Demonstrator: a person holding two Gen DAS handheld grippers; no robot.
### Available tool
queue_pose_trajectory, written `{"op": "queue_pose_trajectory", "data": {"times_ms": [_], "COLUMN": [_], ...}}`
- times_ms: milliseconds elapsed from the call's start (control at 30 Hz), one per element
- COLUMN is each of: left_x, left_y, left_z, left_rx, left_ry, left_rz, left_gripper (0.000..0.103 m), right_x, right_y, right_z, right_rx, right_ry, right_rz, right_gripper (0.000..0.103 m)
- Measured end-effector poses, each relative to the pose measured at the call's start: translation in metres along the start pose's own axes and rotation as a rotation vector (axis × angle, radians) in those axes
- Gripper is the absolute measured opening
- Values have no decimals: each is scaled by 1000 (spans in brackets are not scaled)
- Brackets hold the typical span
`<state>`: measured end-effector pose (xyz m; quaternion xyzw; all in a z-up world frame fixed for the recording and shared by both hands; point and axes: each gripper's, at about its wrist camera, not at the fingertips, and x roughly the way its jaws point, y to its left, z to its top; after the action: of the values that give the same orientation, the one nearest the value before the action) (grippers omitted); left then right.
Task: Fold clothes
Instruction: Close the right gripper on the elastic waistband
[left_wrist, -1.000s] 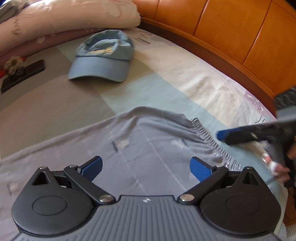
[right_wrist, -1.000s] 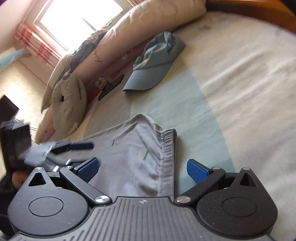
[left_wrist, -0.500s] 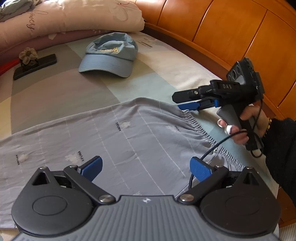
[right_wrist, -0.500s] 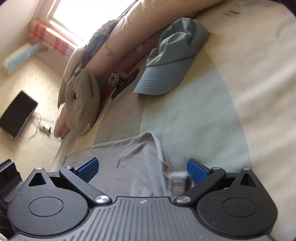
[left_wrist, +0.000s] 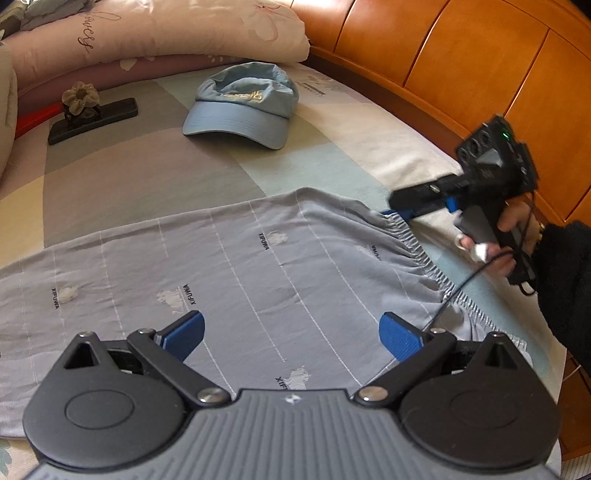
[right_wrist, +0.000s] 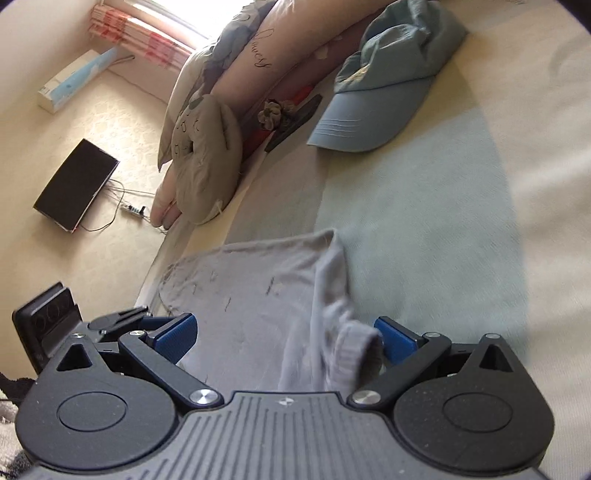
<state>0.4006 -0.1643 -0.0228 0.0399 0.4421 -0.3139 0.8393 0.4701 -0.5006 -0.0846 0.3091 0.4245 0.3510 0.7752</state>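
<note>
Grey-blue trousers (left_wrist: 258, 266) with thin white lines lie spread flat on the bed, their gathered elastic waistband (left_wrist: 417, 251) toward the right. My left gripper (left_wrist: 291, 336) hovers open over the cloth with nothing between its blue pads. In the left wrist view a hand in a black sleeve holds my right gripper (left_wrist: 400, 206) at the far corner of the waistband. In the right wrist view the right gripper (right_wrist: 286, 336) is wide open, with a bunched fold of waistband (right_wrist: 351, 354) lying against its right pad (right_wrist: 395, 341). The trousers (right_wrist: 243, 291) run away to the left.
A light blue cap (left_wrist: 243, 103) sits further up the bed beside a dark phone (left_wrist: 92, 120) with a flower ornament. Pillows (left_wrist: 155, 33) line the far side. An orange wooden headboard (left_wrist: 480, 74) runs along the right. Beyond the bed's edge, a black device (right_wrist: 75, 184) and cables lie on the floor.
The right gripper has come down onto the waistband corner, and the band has bunched up against its right pad. The left gripper has drawn back a little, staying open.
</note>
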Motion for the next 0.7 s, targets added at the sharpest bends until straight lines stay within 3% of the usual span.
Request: {"op": "queue_pose_trajectory", "data": {"times_ms": [133, 267, 500, 600, 700], "left_x": [1, 7, 12, 13, 17], "left_y": [5, 9, 2, 0, -1], "left_z": [-3, -5, 4, 13, 18], "left_rx": [-13, -28, 36, 53, 46], "left_ry": [0, 15, 17, -1, -4], "left_rz": [7, 5, -14, -14, -21], "left_gripper": [100, 100, 100, 100, 100], "right_x": [6, -12, -35, -42, -41], "right_y": [0, -2, -8, -9, -11], "right_z": [11, 1, -17, -21, -23], "right_rx": [10, -5, 43, 85, 89], "right_ry": [46, 56, -43, -113, -99], "right_rz": [0, -6, 61, 142, 121], "right_gripper": [103, 103, 103, 103, 103]}}
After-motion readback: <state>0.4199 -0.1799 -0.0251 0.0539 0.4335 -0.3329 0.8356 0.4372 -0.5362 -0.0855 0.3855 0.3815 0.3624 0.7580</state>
